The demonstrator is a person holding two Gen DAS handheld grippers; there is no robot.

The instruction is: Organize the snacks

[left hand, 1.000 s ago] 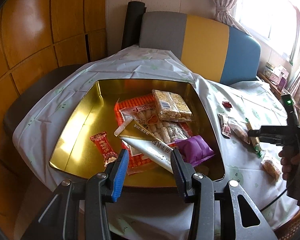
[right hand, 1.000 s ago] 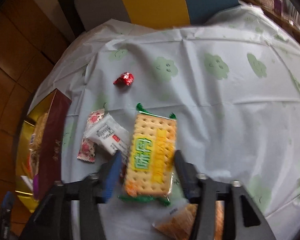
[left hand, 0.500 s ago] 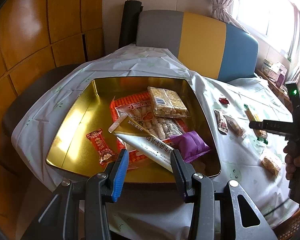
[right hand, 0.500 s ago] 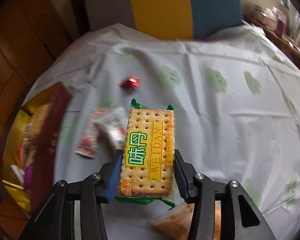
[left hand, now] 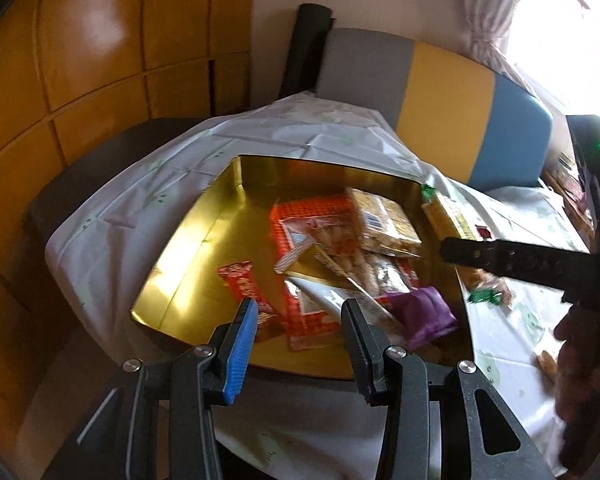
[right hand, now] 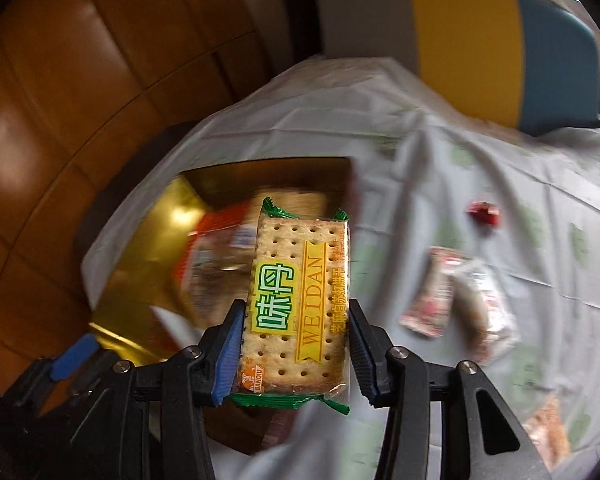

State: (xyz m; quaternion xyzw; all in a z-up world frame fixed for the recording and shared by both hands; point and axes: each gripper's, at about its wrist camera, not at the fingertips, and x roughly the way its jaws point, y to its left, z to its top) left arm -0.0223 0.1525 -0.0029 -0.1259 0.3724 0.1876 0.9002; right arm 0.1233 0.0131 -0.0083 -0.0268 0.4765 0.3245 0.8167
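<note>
Tin tray sits on the bench, snack packets piled inside it. Right of the tray, loose packets lie on the cloth; a chair stands behind.

Tin contents smeared by blur behind my cracker pack; packets right of it unreadable; corner snack cut off.

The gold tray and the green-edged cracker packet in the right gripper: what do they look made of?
Gold tray: probably metal or foil-faced card, glossy; it throws bright mirror-like glare. Green-edged cracker packet: thin clear plastic film, shiny, with crimped ends and the crackers showing through. The right gripper is shut on it.
</note>
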